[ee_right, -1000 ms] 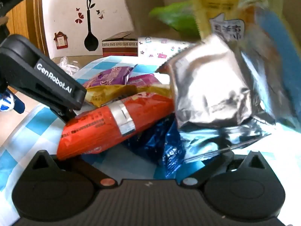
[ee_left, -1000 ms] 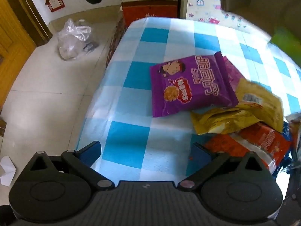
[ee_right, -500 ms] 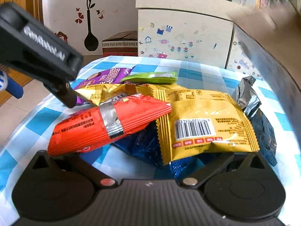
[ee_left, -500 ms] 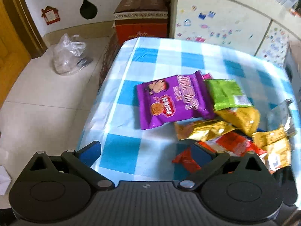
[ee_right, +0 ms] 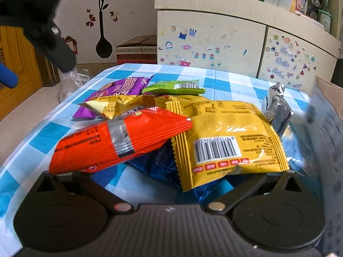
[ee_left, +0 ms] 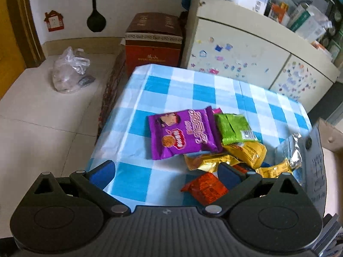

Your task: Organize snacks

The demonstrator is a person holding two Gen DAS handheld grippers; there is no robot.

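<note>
A heap of snack packets lies on the blue-and-white checked table (ee_left: pixel 171 90). A purple packet (ee_left: pixel 184 135) is at the left of the heap, and a green one (ee_left: pixel 233 128) lies beside it. Yellow packets (ee_left: pixel 246 152), an orange-red packet (ee_left: pixel 205 187) and a silver one (ee_left: pixel 297 150) lie nearer. My left gripper (ee_left: pixel 165 172) hangs open above the table's near edge, holding nothing. In the right wrist view the orange-red packet (ee_right: pixel 120 141), a yellow packet (ee_right: pixel 227 141) and a blue packet (ee_right: pixel 163 165) lie over my open right gripper (ee_right: pixel 169 177) and hide its fingertips.
A cardboard box (ee_left: pixel 321 160) leans in at the table's right edge. Behind the table stands a sticker-covered cabinet (ee_right: pixel 210 42) beside a red-brown carton (ee_left: pixel 153 40). A plastic bag (ee_left: pixel 68 70) lies on the floor to the left. The left gripper's body (ee_right: pixel 53 42) shows at the upper left.
Packets that were tumbling through the air have landed on the heap, among them the green, silver and yellow ones. My left gripper has pulled back and up, so more of the table shows.
</note>
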